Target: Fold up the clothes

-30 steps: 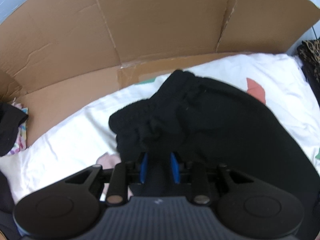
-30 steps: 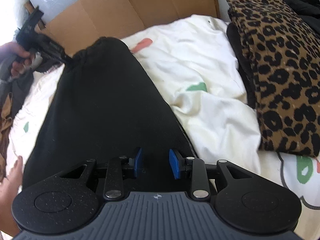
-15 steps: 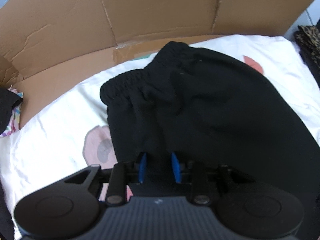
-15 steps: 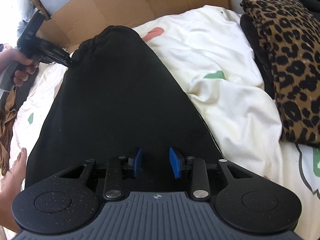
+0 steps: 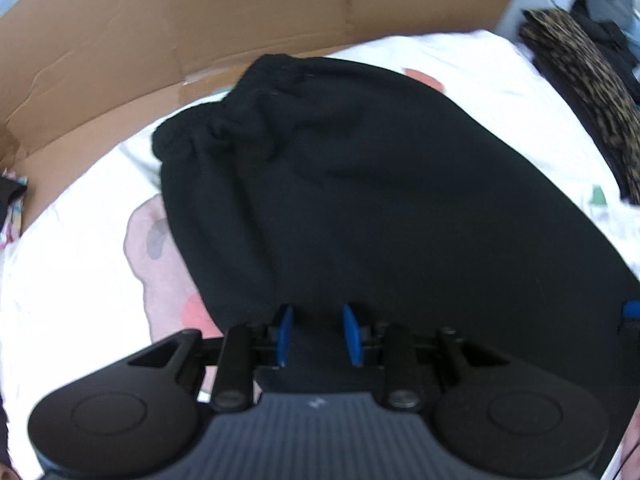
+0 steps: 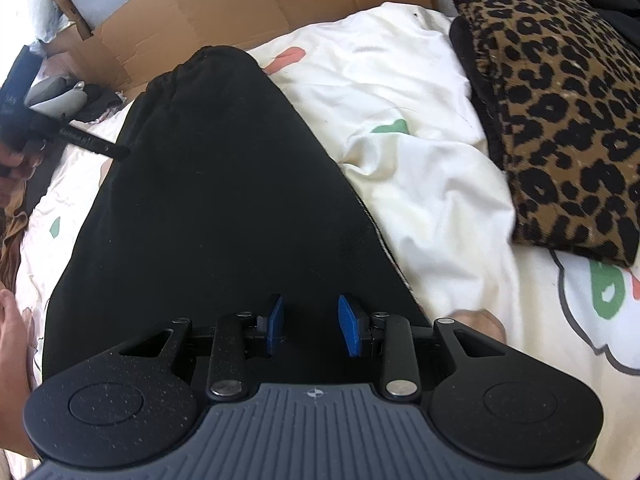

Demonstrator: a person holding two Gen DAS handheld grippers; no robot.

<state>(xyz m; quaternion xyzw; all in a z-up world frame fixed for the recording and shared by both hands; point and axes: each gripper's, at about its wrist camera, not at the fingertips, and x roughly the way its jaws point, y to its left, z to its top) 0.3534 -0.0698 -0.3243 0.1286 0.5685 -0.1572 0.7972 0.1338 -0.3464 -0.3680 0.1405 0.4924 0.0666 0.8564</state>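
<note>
A black fleece garment with a gathered elastic waistband (image 6: 216,184) is seen spread lengthwise on a white bedsheet printed with pink and green shapes (image 6: 420,184), its waistband at the far end near a flattened brown cardboard sheet (image 5: 200,20). The cloth is laid fairly flat, with some bunching below the waistband in the left wrist view.

The left gripper (image 5: 316,336) is held over the near part of the garment, its blue pads parted with only dark cloth seen behind the gap; it appears released, though a pinch of black fabric would be hard to make out there. The right gripper (image 6: 310,326) is likewise spread open above the near end, nothing clasped.

A folded leopard-print cloth (image 6: 560,100) is lying to the right on the bed, so one item seems already folded. Whether the black garment is laid out ahead of folding or is already doubled lengthwise cannot be settled; no crosswise fold is shown.
</note>
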